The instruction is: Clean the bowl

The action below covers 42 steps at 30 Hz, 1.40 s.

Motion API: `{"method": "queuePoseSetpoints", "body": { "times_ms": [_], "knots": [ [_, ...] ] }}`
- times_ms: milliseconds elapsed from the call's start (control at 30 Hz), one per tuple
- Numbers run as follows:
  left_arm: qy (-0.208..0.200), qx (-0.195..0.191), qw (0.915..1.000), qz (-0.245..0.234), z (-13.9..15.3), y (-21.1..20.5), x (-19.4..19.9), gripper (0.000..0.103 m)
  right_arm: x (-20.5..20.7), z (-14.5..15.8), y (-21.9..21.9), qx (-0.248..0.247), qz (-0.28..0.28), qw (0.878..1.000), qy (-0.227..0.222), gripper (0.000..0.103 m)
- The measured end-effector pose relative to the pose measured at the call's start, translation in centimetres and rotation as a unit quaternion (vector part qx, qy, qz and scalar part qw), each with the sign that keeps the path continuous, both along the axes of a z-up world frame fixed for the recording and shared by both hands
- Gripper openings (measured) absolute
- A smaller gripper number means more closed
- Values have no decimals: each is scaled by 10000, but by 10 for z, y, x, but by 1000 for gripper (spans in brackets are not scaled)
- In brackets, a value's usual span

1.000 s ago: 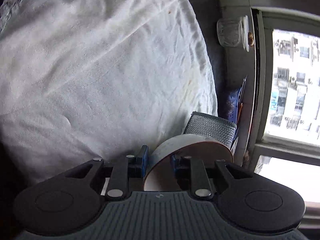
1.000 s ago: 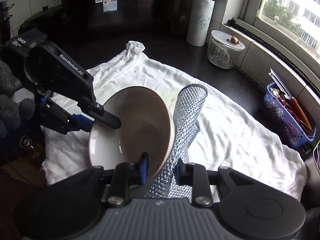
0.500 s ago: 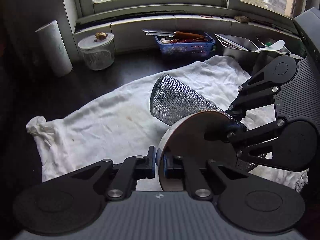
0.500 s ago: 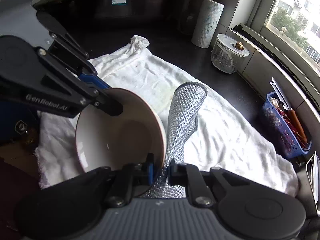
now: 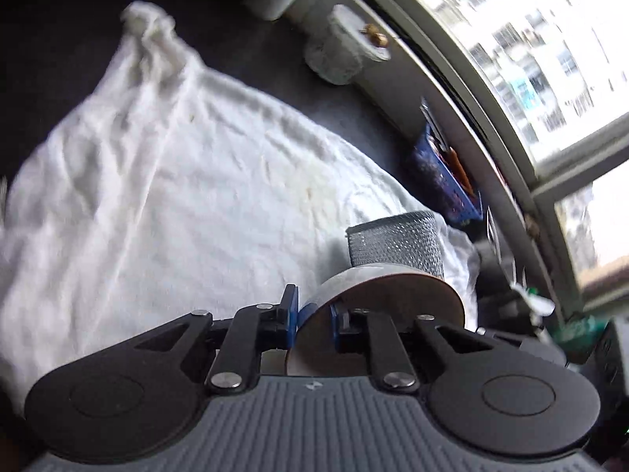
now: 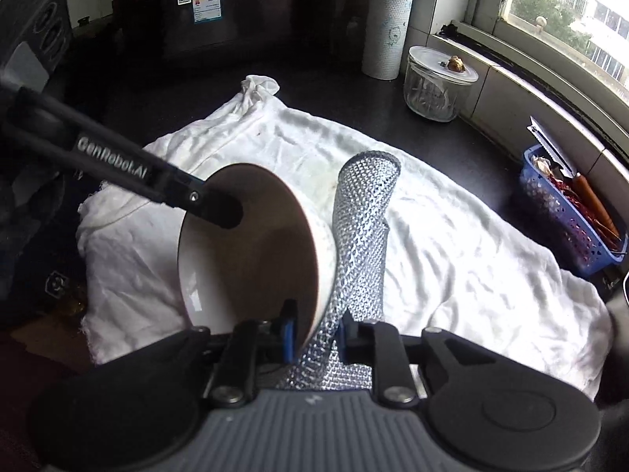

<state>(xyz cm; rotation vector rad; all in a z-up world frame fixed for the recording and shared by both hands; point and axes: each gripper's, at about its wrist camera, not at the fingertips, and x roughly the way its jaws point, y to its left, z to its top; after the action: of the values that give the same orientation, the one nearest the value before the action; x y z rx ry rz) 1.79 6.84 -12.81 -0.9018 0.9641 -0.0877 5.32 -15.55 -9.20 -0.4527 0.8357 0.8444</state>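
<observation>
A bowl (image 6: 251,251), brown inside and white outside, is held on its side above a white cloth (image 6: 452,236). My left gripper (image 5: 312,314) is shut on the bowl's rim (image 5: 385,287); its arm (image 6: 118,165) reaches in from the left in the right wrist view. My right gripper (image 6: 314,334) is shut on a silver mesh scouring cloth (image 6: 361,228), with the bowl's edge also between its jaws. The mesh lies against the bowl's outer wall and sticks up past the rim (image 5: 397,242).
The white cloth (image 5: 177,181) covers a dark counter. A paper towel roll (image 6: 387,31) and a lidded glass jar (image 6: 436,82) stand at the back. A blue basket (image 6: 570,208) with utensils sits by the window sill on the right.
My left gripper has swung round with the bowl, so its view turned from the window back toward the cloth. The bowl has tilted in the right wrist view while the mesh stays against its outside.
</observation>
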Motion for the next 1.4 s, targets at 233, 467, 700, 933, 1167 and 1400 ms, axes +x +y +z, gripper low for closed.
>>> {"method": "queuePoseSetpoints", "body": {
  "times_ms": [233, 467, 700, 933, 1167, 1400],
  "knots": [
    [1057, -2069, 9664, 1098, -56, 17, -17, 16, -3, 0, 4, 20, 6, 10000, -36, 28],
    [520, -364, 9979, -107, -17, -3, 5, 16, -3, -4, 7, -185, 74, 9998, -90, 26],
    [-978, 3386, 9093, -2212, 55, -76, 14, 9, 1, -1, 2, -216, 8, 9997, -137, 19],
    [-1856, 4571, 8262, -2719, 75, -110, 5, 6, 2, 10, 1, -372, 76, 9982, -471, 16],
    [-1091, 2333, 9568, -1346, 68, -49, 16, 11, 6, 11, 0, -239, -51, 9990, -365, 17],
    [-595, 905, 9934, -375, 43, -13, 8, 15, 6, 6, 3, -137, -113, 9995, -242, 21]
  ]
}}
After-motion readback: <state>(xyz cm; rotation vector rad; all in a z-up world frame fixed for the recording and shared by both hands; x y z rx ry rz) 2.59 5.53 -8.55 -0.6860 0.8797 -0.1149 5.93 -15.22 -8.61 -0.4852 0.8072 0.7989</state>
